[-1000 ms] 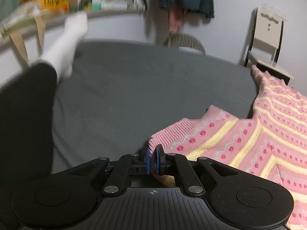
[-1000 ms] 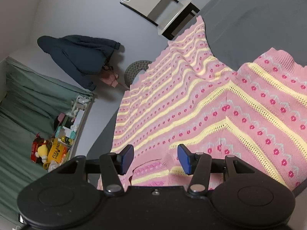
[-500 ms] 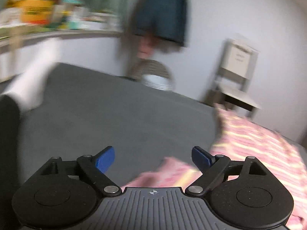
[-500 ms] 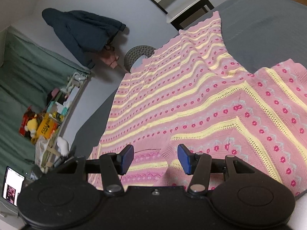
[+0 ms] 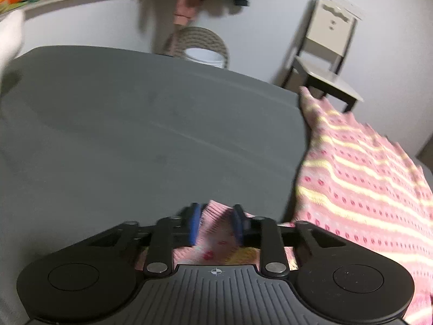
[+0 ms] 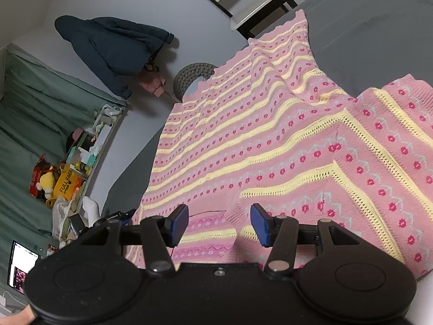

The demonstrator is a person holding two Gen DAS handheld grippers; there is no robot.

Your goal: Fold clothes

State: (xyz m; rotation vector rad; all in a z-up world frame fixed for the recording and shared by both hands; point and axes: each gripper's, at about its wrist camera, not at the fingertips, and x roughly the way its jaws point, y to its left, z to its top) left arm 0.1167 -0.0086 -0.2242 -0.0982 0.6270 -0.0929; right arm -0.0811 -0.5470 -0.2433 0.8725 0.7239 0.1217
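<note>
A chair [image 5: 324,62] and a basket [image 5: 201,47] stand behind the grey bed [image 5: 135,124], where the pink sweater [image 6: 284,140] lies lengthwise toward them, under the open right gripper [image 6: 219,224] and between the left gripper's [image 5: 215,223] parted jaws.

We see the left gripper [image 5: 215,223] smeared by motion, so we cannot tell whether its blue pads [image 5: 194,224] press the pink sweater [image 5: 362,178] cuff between them. The sweater runs off the right edge there. In the right wrist view the gripper body hides the sweater's near hem, and the laptop screen [image 6: 21,268] is too small to read
</note>
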